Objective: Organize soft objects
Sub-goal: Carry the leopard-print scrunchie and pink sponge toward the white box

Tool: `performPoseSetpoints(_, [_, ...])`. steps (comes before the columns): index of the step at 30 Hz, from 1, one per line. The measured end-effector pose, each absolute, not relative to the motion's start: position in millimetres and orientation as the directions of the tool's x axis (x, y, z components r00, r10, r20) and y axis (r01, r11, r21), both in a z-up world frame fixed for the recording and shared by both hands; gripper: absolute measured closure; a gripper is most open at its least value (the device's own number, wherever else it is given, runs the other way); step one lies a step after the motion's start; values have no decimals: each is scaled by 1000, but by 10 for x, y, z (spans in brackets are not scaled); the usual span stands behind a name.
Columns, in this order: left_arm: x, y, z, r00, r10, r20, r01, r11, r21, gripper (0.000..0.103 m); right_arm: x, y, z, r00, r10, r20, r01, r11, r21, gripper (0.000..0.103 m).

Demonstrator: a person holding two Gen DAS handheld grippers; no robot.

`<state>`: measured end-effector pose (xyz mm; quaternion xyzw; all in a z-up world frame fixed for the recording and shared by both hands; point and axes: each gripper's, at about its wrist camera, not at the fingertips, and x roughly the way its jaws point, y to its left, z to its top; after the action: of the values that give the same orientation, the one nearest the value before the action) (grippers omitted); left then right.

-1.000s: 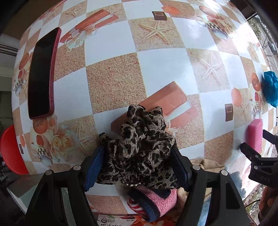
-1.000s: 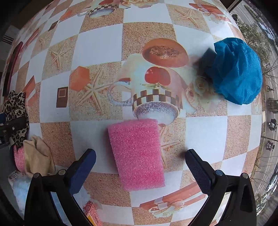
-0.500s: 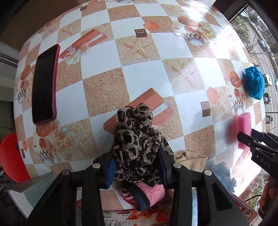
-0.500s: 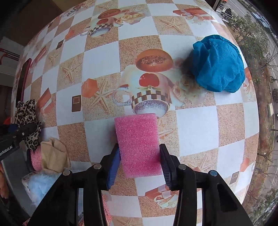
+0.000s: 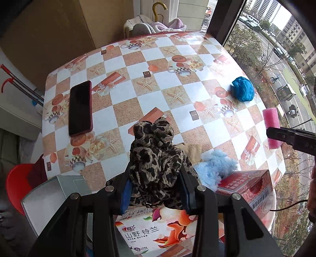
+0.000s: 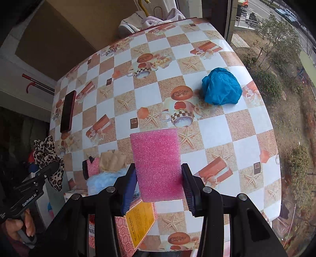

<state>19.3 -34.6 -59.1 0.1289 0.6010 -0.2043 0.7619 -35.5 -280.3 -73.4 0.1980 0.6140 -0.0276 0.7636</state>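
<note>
Table middle (image 5: pixel 158 65) wide open; phone (image 5: pixel 80 107) hogs left side; blue cloth (image 6: pixel 221 89) far right; boxes (image 5: pixel 246 187) crowd near edge

Pink sponge (image 6: pixel 158 164) clamped in right tongs (image 6: pixel 159 184) above checkered table (image 6: pixel 246 138).

The bench (image 5: pixel 138 65) is round and covered with an oilcloth of white and sandy squares printed with starfish, teacups and gift boxes. Beyond its far edge stands a plain brown wall (image 5: pixel 49 33), and just past that edge a chair back (image 5: pixel 141 29) draped with pale towels shows beside a yellow curved handle (image 5: pixel 158 8). To the right of the bench a dark window frame (image 5: pixel 227 17) borders large glass, through which a street (image 5: pixel 284 61) with cars, bare trees and tall buildings lies far below in flat grey daylight. Left of the bench, a red-handled pole (image 5: pixel 17 83) leans by a white wall, and a red stool (image 5: pixel 17 189) sits lower down.
</note>
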Motion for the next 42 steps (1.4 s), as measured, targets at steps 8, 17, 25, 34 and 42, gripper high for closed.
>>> performPoseSetpoints(8, [-521,237,-293,236,-158,-959,471,881,-29,58,-815,-2217,-4,325,195,-925,234,932,278,57])
performPoseSetpoints(17, [-938,946,-132,287,-114,-951,394,919,9,58,-935,-1119,138,295,314,-902,77,934,350,57])
performPoseSetpoints(25, [-1075,1485,-121,298,-77,-951,287,958,13,58,-960,-249,9,203,360,-910,-95,933,348,57])
performPoseSetpoints(34, [-1164,1683,-61,321,-57,-946,256,966,29,58,-963,199,5,168,365,-916,-200,922,330,57])
performPoseSetpoints(42, [-1175,1760,-50,322,-44,-946,247,968,40,58,-940,295,6,164,372,-914,-209,918,336,57])
